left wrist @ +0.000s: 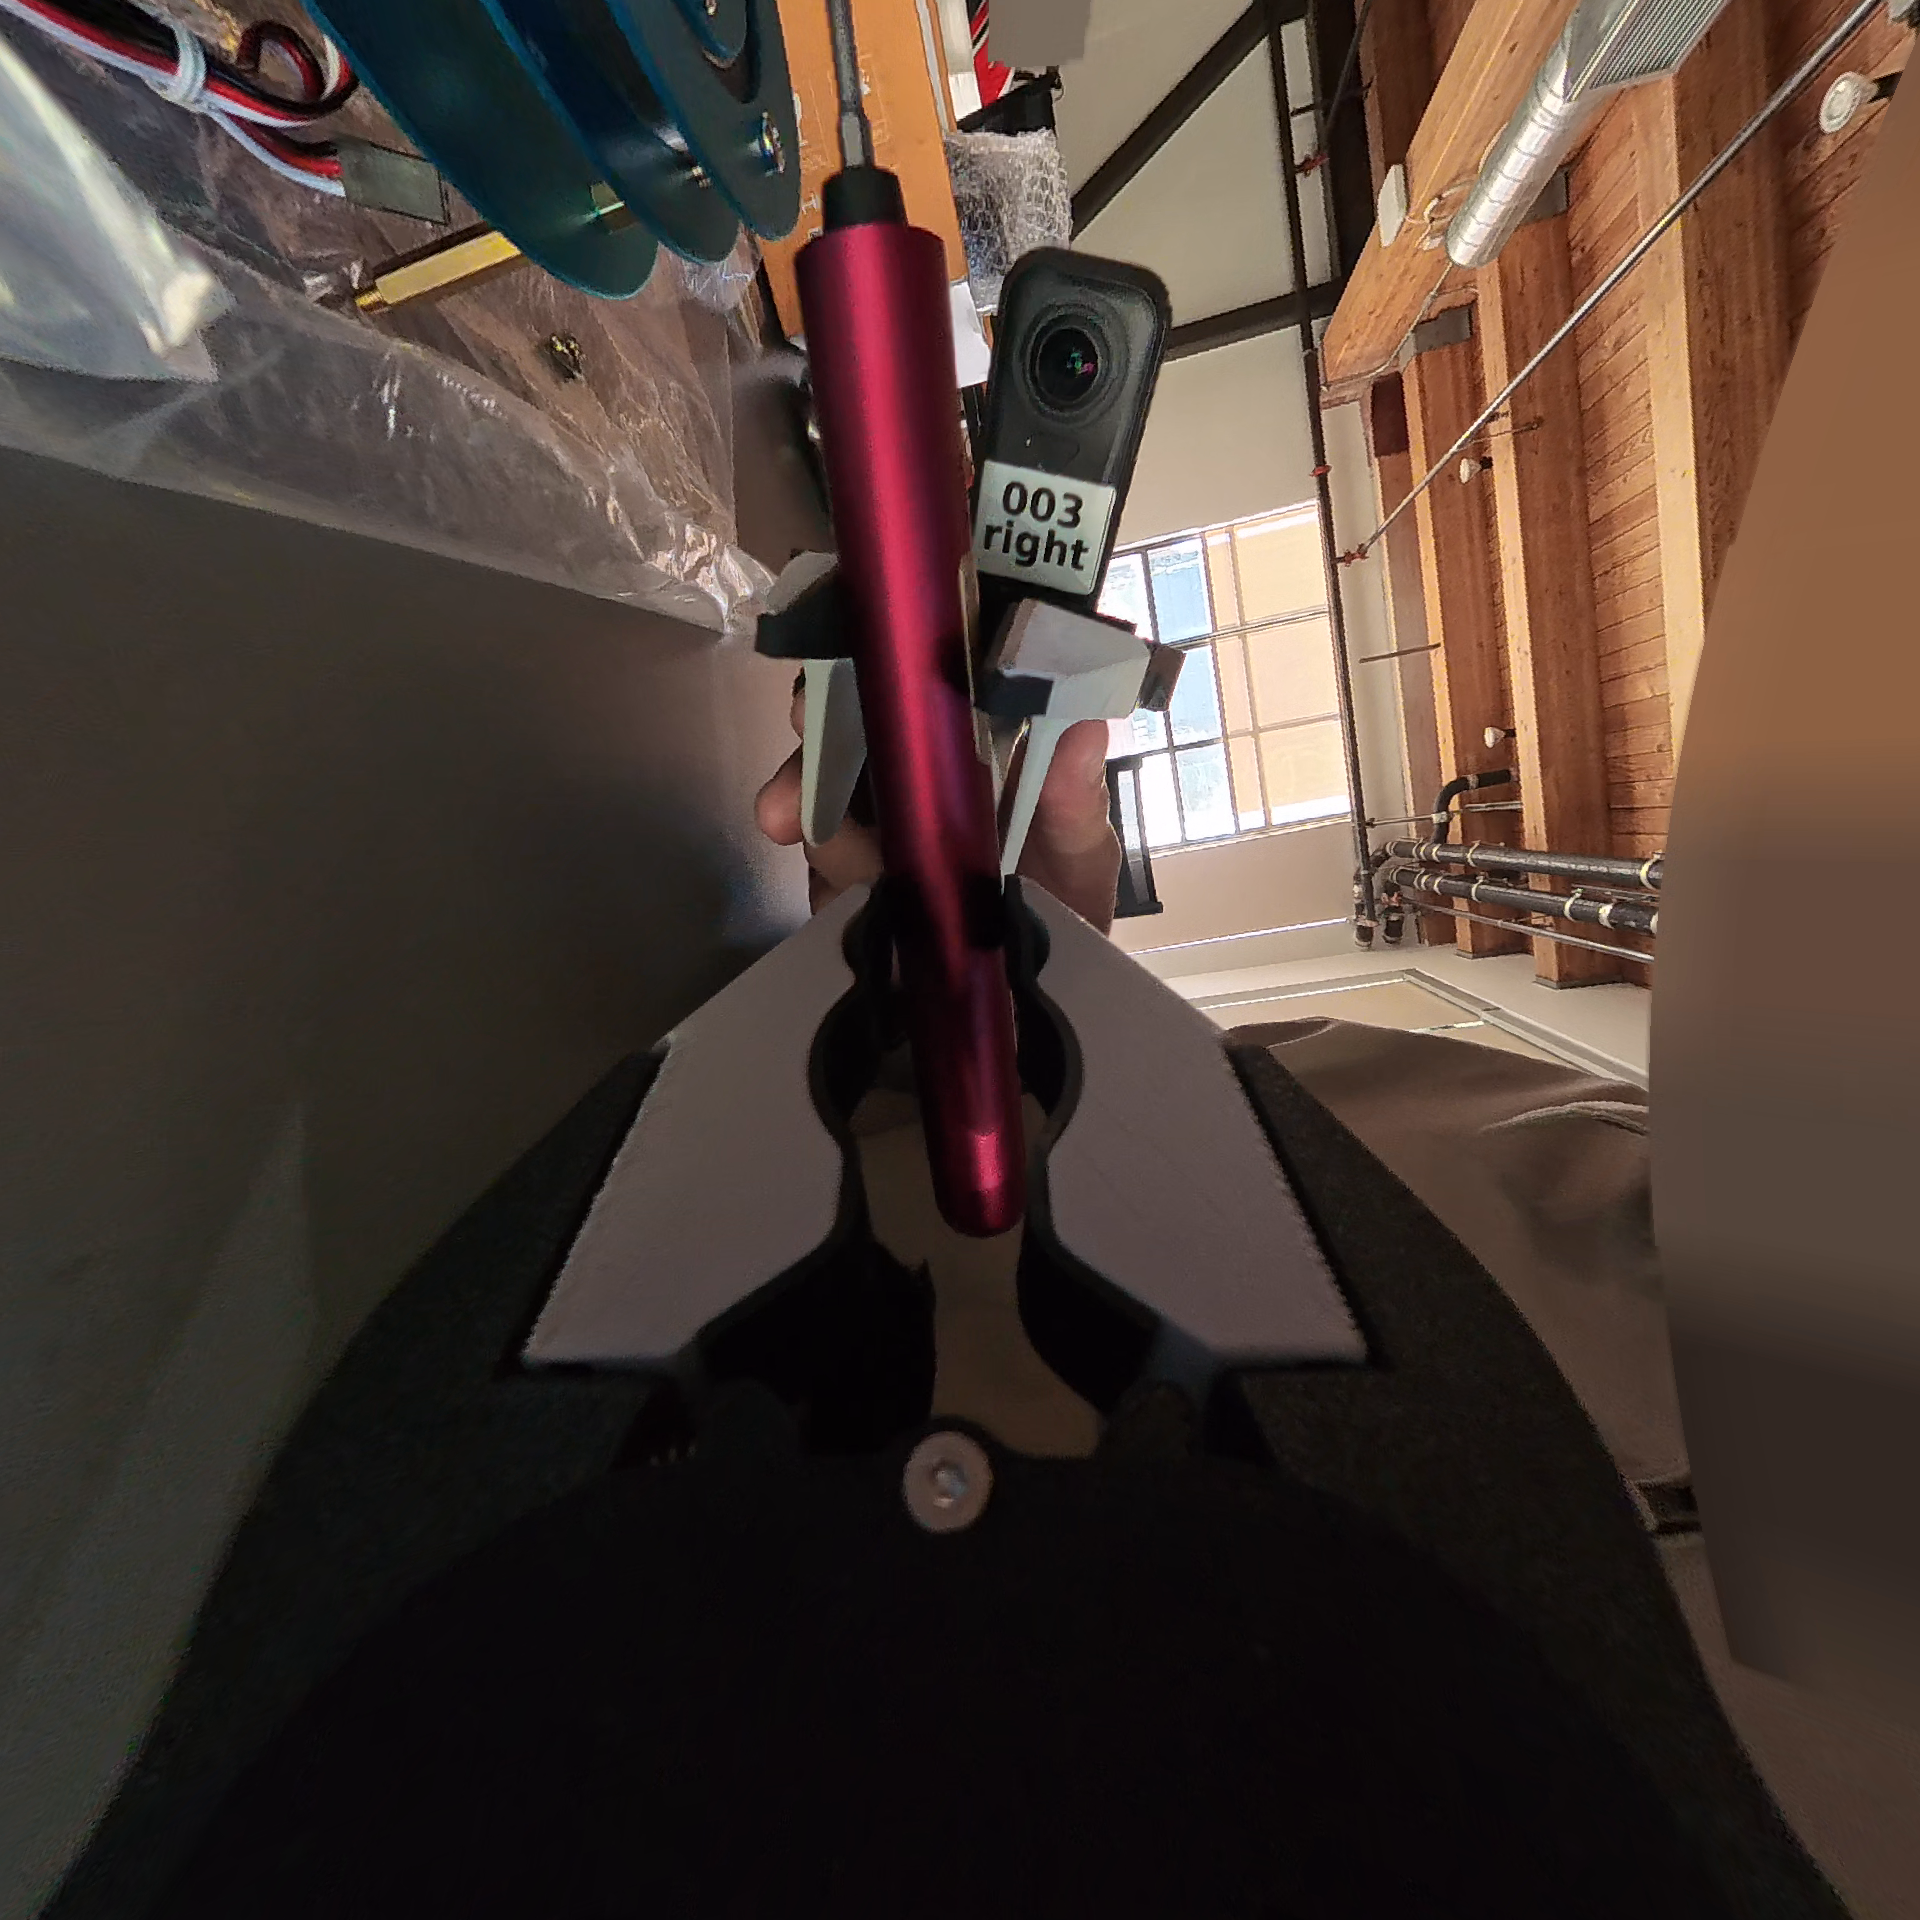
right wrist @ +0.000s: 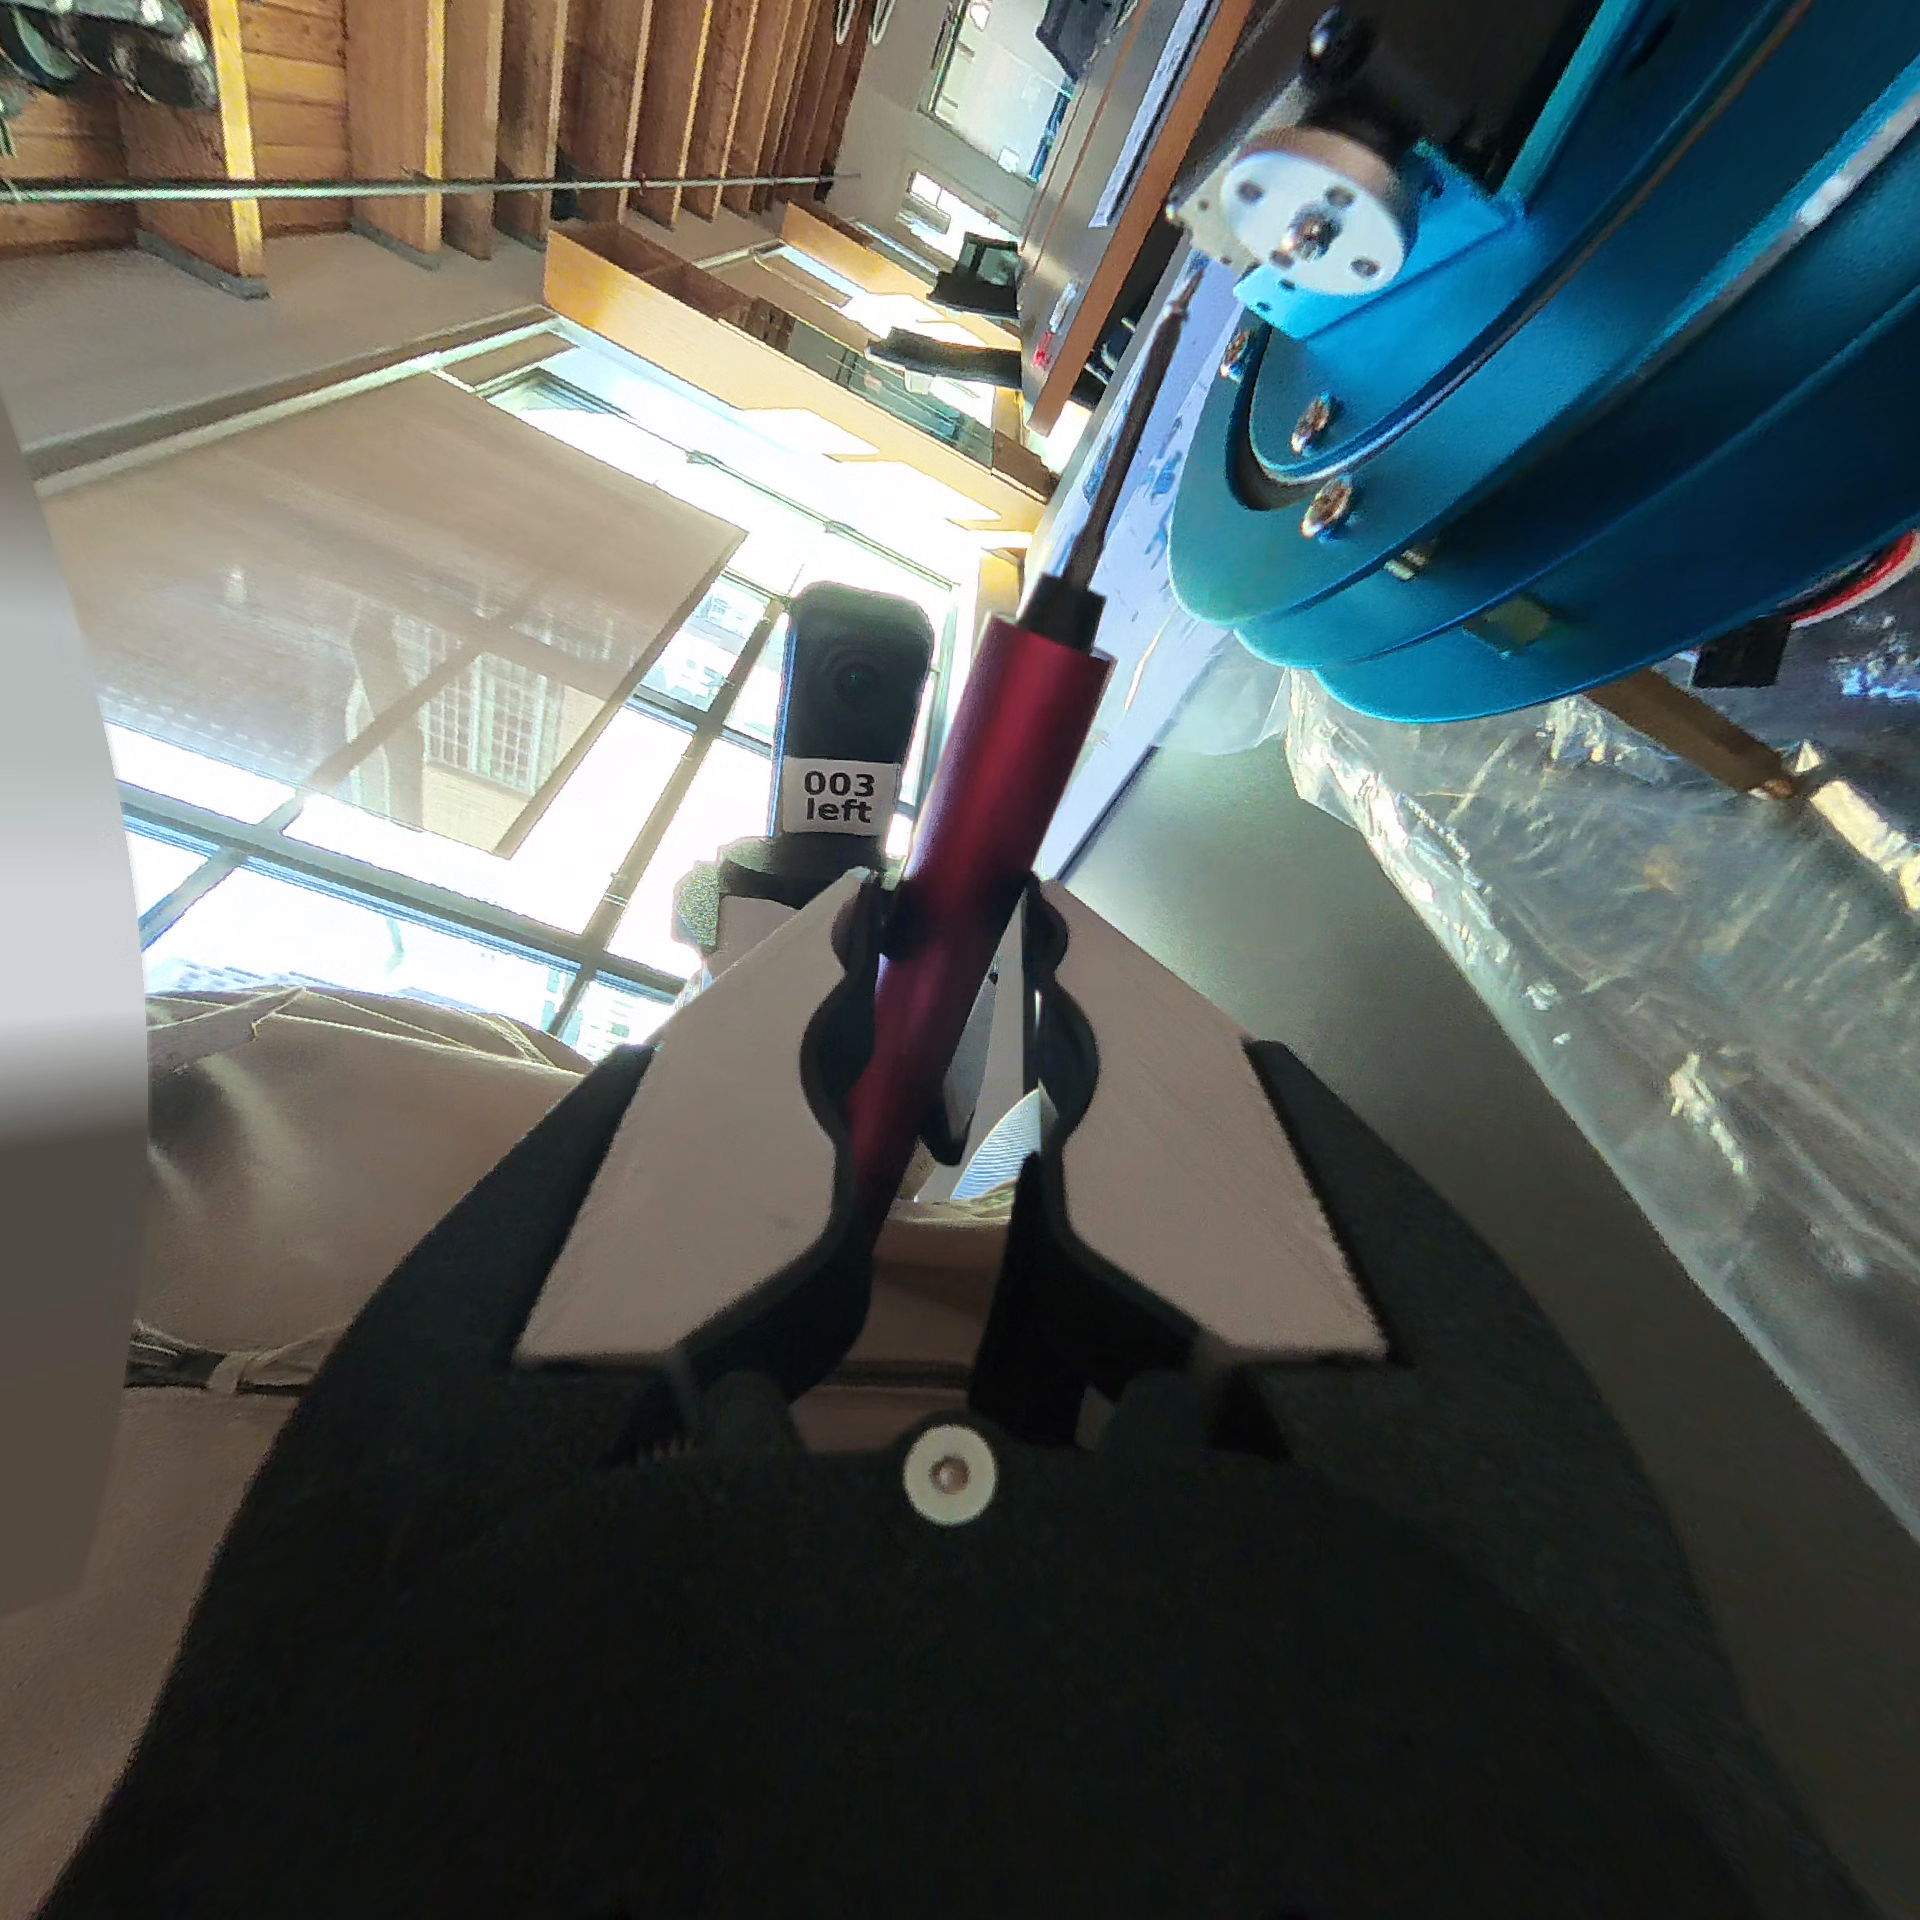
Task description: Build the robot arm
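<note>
1. Timber walls, ceiling ducts and tall windows frame a grey worktop covered with a clear plastic sheet, with the views tipped sideways.
2. On the sheet sits a stack of blue round plates with red, black and white wires and a brass post sticking out of it.
3. The left gripper has its fingers clamped on the rear part of a red screwdriver. The butt of the handle reaches back between the fingers.
4. The right gripper is closed on the same handle further forward, so the two grips sit one behind the other. A hand shows behind it.
5. The thin steel shaft runs up alongside the plates, near their edge screws. Whether the tip touches one I cannot tell.
6. Judging by this, a two-point hold suits keeping the shaft straight; the handle looks smooth, so a light squeeze might let it twist.
</note>
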Demonstrator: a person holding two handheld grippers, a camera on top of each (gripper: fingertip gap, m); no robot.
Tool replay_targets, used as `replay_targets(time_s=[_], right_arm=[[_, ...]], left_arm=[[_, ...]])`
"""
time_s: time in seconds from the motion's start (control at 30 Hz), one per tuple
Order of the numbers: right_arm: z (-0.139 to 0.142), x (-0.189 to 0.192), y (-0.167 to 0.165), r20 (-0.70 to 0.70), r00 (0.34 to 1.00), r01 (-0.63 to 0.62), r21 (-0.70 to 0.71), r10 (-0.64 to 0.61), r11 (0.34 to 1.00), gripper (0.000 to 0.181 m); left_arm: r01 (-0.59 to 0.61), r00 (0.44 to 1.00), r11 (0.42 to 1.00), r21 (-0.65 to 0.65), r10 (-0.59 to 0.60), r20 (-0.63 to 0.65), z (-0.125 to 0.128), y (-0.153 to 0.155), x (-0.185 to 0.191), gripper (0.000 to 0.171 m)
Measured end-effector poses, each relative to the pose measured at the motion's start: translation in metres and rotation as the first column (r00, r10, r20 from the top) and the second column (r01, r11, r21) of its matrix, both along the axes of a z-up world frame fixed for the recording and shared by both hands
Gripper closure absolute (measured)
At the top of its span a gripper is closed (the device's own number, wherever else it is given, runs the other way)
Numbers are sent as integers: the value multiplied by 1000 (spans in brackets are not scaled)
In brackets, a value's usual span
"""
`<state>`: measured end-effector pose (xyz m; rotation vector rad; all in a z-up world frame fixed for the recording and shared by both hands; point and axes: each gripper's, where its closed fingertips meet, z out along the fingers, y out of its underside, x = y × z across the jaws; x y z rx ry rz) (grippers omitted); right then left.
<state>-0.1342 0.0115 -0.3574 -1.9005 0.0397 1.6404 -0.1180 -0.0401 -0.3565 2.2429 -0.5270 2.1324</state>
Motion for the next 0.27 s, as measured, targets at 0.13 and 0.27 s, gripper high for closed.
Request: replay_targets(time_s=[0.13, 0.27], right_arm=[[2, 1, 1, -26, 1000, -3, -26, 2, 1000, 157], [3, 1, 2, -65, 998, -15, -55, 12, 998, 157]], left_arm=[[9, 1000, 1000, -30, -9, -7, 4, 1, 0, 153], [22, 1000, 999, -46, -22, -16, 4, 1, 2, 152]])
